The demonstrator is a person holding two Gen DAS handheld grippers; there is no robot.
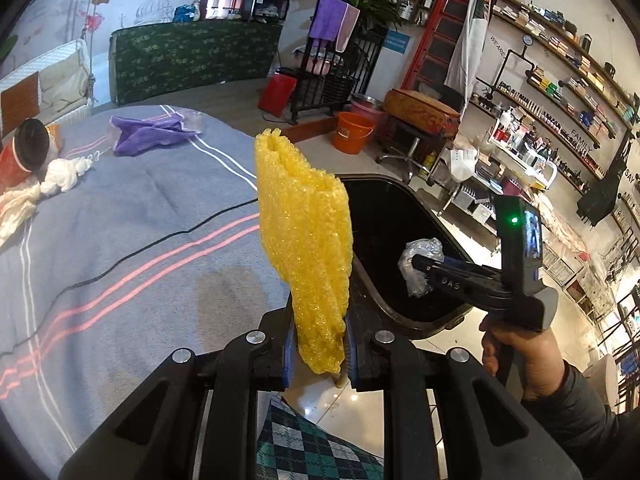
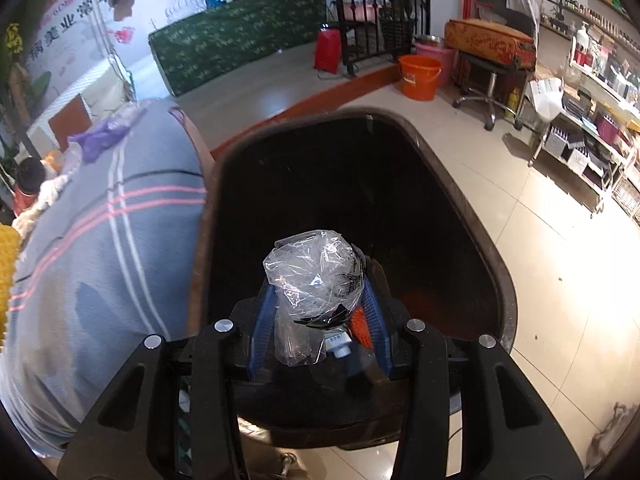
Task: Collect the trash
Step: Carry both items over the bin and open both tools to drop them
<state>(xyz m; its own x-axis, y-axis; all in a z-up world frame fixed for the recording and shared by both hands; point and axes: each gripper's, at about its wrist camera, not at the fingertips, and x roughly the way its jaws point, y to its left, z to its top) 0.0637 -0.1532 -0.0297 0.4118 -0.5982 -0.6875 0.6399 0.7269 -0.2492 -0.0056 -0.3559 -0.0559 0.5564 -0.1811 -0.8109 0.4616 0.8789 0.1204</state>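
While over one bin [image 2: 500, 280]; left claw [image 1: 318, 354] grips one yellow wrap [image 1: 304, 232] | right claw [image 2: 316, 320] grips one clear bag [image 2: 312, 272]

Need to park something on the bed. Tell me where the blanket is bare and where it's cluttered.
Bare: the blanket between the purple cloth and the bin, across its pink stripes. Crowded: the far left edge, with the red can and white rags.
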